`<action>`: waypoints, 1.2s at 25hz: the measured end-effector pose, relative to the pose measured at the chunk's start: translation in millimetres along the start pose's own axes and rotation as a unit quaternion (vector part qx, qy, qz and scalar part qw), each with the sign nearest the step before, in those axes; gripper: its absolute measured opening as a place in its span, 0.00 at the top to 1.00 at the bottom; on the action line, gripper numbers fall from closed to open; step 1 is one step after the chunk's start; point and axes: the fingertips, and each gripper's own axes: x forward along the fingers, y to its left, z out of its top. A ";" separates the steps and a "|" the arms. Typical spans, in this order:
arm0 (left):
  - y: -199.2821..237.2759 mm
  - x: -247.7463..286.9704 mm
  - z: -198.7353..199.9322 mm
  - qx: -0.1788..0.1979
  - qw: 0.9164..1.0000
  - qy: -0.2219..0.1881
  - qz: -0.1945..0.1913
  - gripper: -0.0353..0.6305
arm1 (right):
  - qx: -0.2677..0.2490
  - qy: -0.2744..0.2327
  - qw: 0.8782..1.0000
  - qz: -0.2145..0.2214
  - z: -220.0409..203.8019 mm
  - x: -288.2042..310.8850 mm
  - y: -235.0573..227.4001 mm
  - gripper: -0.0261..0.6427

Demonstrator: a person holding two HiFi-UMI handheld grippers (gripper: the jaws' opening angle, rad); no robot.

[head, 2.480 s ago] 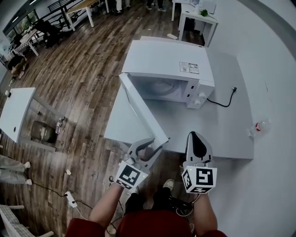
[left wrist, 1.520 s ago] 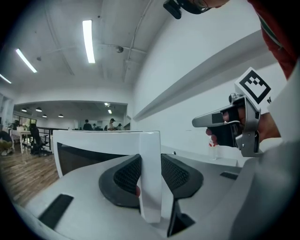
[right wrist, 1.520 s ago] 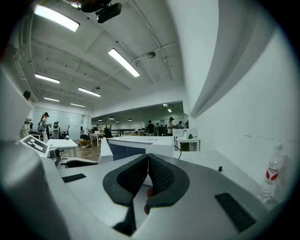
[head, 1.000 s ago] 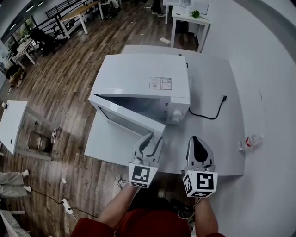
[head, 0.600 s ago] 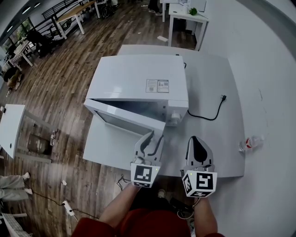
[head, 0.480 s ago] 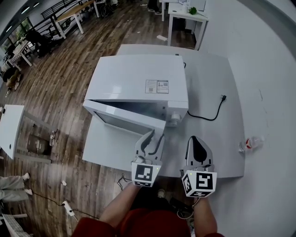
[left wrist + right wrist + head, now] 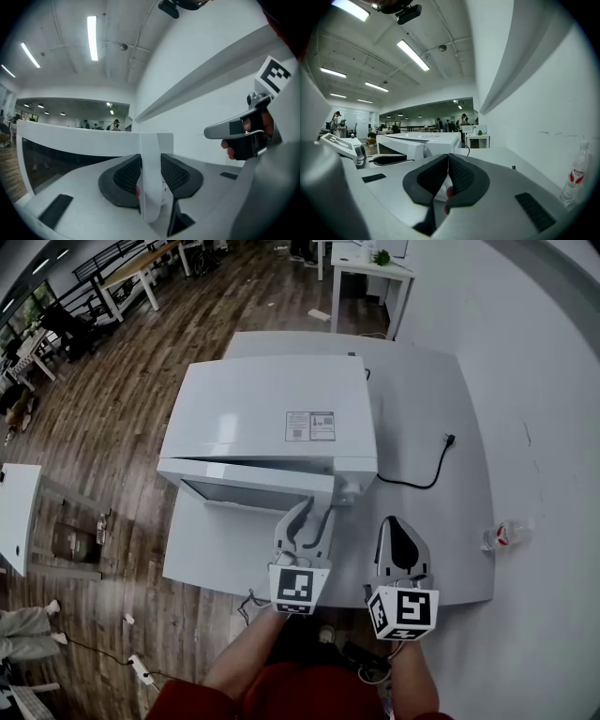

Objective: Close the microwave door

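The microwave door [image 7: 246, 491] stands only a narrow wedge off the front of the white microwave [image 7: 272, 409]. It is hinged at the oven's left side in the head view, and its free edge is swung out slightly toward the person, close to the control panel [image 7: 354, 486]. The microwave sits on a white table [image 7: 450, 531] over a wood-plank floor [image 7: 112, 381], and a printed label [image 7: 309, 425] lies flat on its top. The left gripper [image 7: 317, 510] reaches in level from the table's near side and is clamped on that free edge. In the left gripper view, the white slab of the door's edge stands upright between the two dark ribbed pads [image 7: 127, 174], with a pad against each face. The door's dark window runs off to the left. The right gripper [image 7: 394, 526] hangs just to the right of the left one, over the table's near edge and apart from the oven. Its jaws are clenched together with nothing between them, the pads meeting along their length in the right gripper view. A black power cord [image 7: 422, 479] trails from behind the microwave across the tabletop, and its plug lies loose. A clear plastic water bottle with a red label [image 7: 502, 535] lies near the table's right edge, well apart from the oven and both grippers.
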 end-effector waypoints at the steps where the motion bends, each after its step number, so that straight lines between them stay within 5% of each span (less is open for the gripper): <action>1: 1.0 3.1 0.1 0.000 1.000 0.000 0.000 0.72 | 0.001 0.001 1.000 -0.001 -0.5 2.0 -1.1 0.92; 24: 15.1 33.3 0.8 0.001 1.000 0.009 -0.006 0.74 | 0.006 0.002 1.000 -0.003 1.1 29.4 -1.4 0.92; 30: 17.6 23.1 2.4 0.010 1.000 0.009 0.007 0.82 | 0.004 -0.005 1.000 0.001 7.1 23.0 1.3 0.92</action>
